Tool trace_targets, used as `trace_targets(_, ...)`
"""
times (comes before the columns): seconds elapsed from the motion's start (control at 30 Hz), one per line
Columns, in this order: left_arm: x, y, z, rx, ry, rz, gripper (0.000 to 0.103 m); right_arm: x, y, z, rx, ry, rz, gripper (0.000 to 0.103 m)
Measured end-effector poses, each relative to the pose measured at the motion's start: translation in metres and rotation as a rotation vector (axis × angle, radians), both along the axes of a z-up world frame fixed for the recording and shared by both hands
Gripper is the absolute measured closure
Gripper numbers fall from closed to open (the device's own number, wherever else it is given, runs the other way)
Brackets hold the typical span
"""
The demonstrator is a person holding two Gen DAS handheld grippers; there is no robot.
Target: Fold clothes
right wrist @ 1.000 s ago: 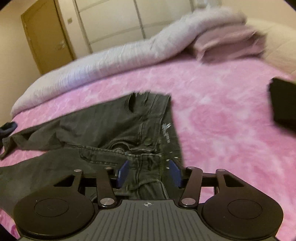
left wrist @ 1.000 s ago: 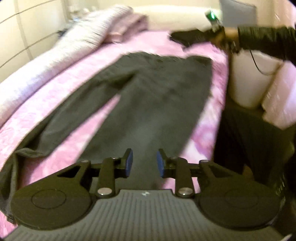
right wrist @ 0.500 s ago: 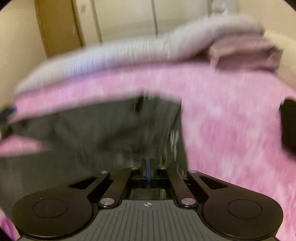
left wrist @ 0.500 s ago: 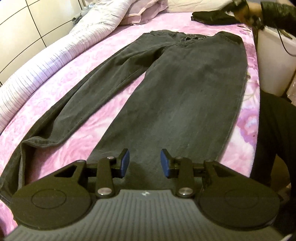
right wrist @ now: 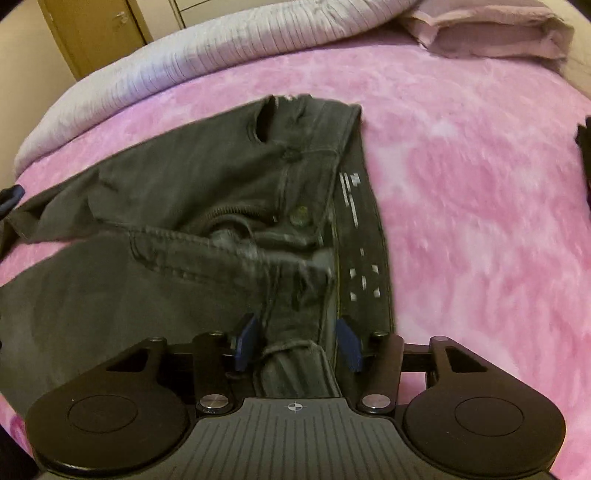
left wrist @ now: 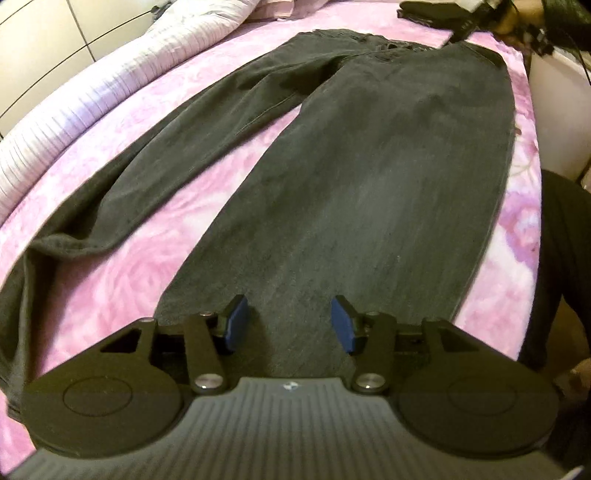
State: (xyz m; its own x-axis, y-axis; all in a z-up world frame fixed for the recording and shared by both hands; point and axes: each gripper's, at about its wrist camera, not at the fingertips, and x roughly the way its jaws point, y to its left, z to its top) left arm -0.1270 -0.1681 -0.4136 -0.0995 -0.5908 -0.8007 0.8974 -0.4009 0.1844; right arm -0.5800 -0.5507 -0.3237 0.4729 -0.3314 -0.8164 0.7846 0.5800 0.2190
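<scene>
Dark grey jeans (left wrist: 369,177) lie spread on a pink bed (left wrist: 110,288), legs toward me in the left wrist view, waistband far away. My left gripper (left wrist: 288,323) is open just above the hem end of the near leg. In the right wrist view the jeans' waistband (right wrist: 295,229) with its button and open fly lies in front of me. My right gripper (right wrist: 297,341) is open, its pads on either side of the waistband edge, not closed on it. The right gripper also shows far off in the left wrist view (left wrist: 476,22).
A rolled white-lilac duvet (left wrist: 92,92) runs along the bed's far side, with folded pinkish bedding (right wrist: 491,33) by the headboard. A dark folded garment (left wrist: 424,14) lies beyond the waistband. A white cabinet (left wrist: 557,110) and my dark-clothed leg (left wrist: 561,266) stand at the right bed edge.
My right gripper was shut on the waistband half a second ago and has now opened. My left gripper has widened and come closer over the near leg.
</scene>
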Motion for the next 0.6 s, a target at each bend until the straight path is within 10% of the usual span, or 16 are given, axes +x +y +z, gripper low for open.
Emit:
trace_targets(0.13, 0.002, 0.003, 0.003, -0.008, 0.012, 0.012, 0.057, 0.002, 0.015, 0.007, -0.034, -0.027, -0.006, 0.087)
trace_targets(0.37, 0.007, 0.008, 0.009, -0.04, -0.002, 0.047, 0.06, 0.015, 0.008, 0.073, -0.271, -0.136, 0.022, 0.088)
trace_targets(0.6, 0.008, 0.006, 0.005, -0.036, 0.006, 0.046, 0.058, 0.031, -0.038, 0.004, -0.1, 0.012, 0.003, 0.083)
